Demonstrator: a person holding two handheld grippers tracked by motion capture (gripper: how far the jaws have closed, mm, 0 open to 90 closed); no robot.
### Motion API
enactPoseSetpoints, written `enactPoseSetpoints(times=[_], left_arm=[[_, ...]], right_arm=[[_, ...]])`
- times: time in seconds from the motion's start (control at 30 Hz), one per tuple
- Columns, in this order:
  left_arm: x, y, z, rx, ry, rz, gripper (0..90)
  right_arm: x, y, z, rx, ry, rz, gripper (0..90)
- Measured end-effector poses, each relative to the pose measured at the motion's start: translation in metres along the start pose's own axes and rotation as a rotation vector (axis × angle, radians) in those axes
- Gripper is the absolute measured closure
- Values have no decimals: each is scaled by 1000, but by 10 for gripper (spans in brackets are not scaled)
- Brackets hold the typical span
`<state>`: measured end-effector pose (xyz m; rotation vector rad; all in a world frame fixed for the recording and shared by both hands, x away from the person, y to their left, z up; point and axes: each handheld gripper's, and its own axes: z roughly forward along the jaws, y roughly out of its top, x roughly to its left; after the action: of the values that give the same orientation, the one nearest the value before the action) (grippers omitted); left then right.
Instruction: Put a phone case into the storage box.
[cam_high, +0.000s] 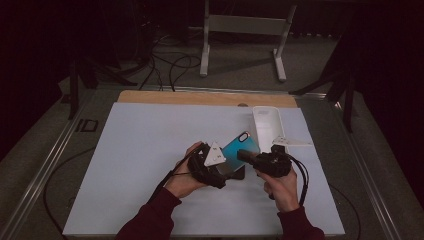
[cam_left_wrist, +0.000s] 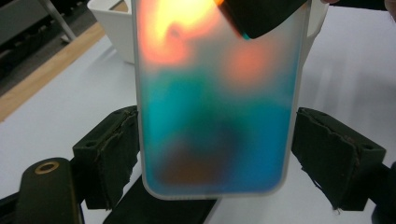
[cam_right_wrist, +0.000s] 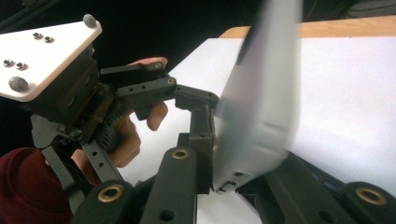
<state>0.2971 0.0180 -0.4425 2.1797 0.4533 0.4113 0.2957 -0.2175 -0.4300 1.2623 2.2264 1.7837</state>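
A phone (cam_high: 241, 147) in a frosted case, teal and orange on its back, is held up over the white table sheet (cam_high: 145, 150) between both grippers. My left gripper (cam_high: 229, 166) grips it across its width; in the left gripper view the phone (cam_left_wrist: 215, 102) stands upright with a pad (cam_left_wrist: 116, 149) pressed on each long edge. My right gripper (cam_high: 244, 154) comes in from the right and is shut on the phone's thin edge. In the right gripper view the phone (cam_right_wrist: 261, 102) is blurred and pinched between the jaws of the right gripper (cam_right_wrist: 243, 175), with the left gripper (cam_right_wrist: 187, 95) beyond it.
A white tray (cam_high: 266, 125) lies on the sheet just behind the phone, also in the left gripper view (cam_left_wrist: 112, 23). A flat black object (cam_high: 239, 174) rests on the sheet under the phone. A wooden strip (cam_high: 200, 97) runs along the far edge.
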Motion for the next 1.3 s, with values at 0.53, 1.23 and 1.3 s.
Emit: enactPoseSetpoints(times=[0.53, 1.23, 1.3], left_arm=[[10, -7, -5, -25, -52, -61, 85], [8, -10, -5, -58, -308, -101, 189], [9, -11, -6, -62, -301, -101, 250]], right_arm=[[1, 0, -5, 23, -20, -84, 823], [15, 6, -13, -68, 180, -167, 824], [14, 6, -14, -72, 182, -171, 824]])
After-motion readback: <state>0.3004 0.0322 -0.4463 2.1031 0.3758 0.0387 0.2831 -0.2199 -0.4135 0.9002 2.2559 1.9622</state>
